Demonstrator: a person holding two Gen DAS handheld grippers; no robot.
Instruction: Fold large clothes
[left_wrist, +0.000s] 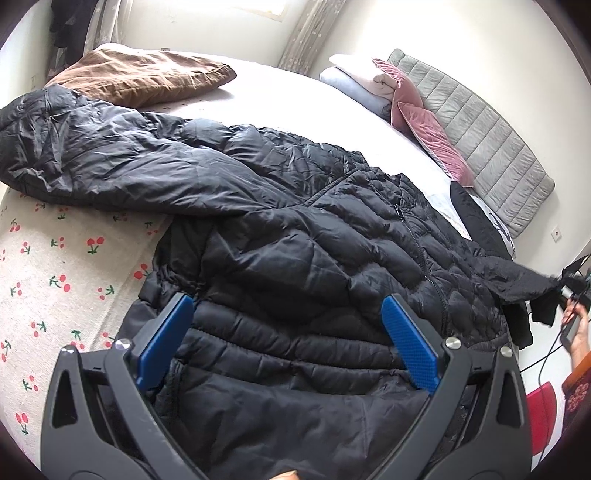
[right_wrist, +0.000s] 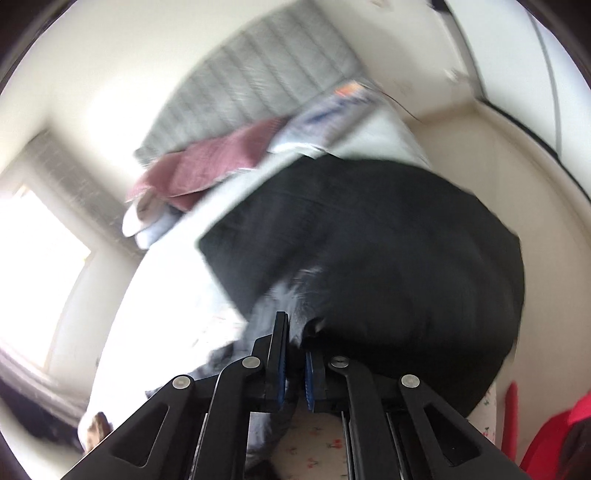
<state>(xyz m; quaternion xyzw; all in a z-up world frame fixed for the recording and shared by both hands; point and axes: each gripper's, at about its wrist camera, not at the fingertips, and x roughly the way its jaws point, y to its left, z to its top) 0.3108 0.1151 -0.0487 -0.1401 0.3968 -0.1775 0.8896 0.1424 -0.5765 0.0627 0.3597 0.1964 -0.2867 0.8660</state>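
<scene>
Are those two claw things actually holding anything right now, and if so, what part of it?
The right gripper is shut on the black puffer jacket, pinching its edge at one side. The left gripper is open above the jacket, holding nothing.

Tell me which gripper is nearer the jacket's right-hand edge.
Right. The right gripper is shut on the black jacket at that edge, pulling it out. The left gripper hangs open over the jacket's middle, fingers apart.
</scene>
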